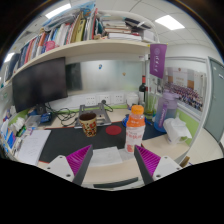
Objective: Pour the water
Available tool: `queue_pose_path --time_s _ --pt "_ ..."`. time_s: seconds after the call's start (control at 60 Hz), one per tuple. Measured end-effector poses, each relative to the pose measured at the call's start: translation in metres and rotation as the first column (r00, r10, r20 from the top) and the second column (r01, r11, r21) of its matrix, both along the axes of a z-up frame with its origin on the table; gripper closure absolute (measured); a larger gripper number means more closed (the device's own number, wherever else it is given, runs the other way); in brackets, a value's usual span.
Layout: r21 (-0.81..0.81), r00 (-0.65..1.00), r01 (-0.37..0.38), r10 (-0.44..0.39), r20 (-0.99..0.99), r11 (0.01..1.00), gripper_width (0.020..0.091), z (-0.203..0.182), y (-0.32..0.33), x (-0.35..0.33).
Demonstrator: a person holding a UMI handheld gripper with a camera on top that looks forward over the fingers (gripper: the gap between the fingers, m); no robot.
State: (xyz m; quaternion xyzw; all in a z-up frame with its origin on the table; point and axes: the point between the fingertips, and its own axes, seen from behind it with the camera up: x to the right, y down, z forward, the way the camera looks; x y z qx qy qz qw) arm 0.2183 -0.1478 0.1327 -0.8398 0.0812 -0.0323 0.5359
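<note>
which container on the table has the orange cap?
The clear bottle, just ahead of the right finger of the open tongs. The cup to its left is short, dark and capless.

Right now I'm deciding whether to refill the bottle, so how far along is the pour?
Done: nothing visibly; the orange-capped bottle stands upright on the desk, cap on. In hand: the gripper is open and holds nothing; the bottle stands just ahead of its fingers, nearer the right one. The cup stands beyond to the left; I cannot see whether it contains water. Left: grasping, uncapping, pouring.
</note>
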Motion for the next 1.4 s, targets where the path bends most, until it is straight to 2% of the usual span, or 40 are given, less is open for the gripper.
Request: queue_pose_path --time_s 0.117,0.283,0.483,0.567,0.667,0.783,1.0,1.217,1.3,1.4 --pt "-0.018 1.0 0.03 -0.03 -0.002 0.999 0.0248 -0.029 0.012 0.042" --pt "0.031 1.0 0.021 -0.022 0.018 0.999 0.0247 -0.042 0.06 0.08" --pt "0.088 0.998 -0.034 0.029 0.065 0.996 0.026 -0.047 0.118 0.1" --pt "0.089 0.996 -0.063 0.057 0.063 0.994 0.0323 -0.056 0.133 0.101" --pt "0.109 0.995 -0.094 0.09 0.047 0.99 0.0515 -0.06 0.142 0.099" --pt "0.136 0.994 -0.099 0.092 0.056 0.986 0.055 -0.059 0.143 0.098" --pt "0.15 0.994 -0.097 0.088 0.064 0.984 0.0699 -0.058 0.143 0.101" --pt "0.098 0.992 -0.086 0.076 0.1 0.991 0.0702 -0.056 0.149 0.104" --pt "0.073 0.983 -0.084 0.07 0.172 0.994 0.0704 -0.041 0.16 0.11" --pt "-0.002 0.939 -0.111 0.105 0.328 0.994 0.0703 -0.022 0.181 0.117"
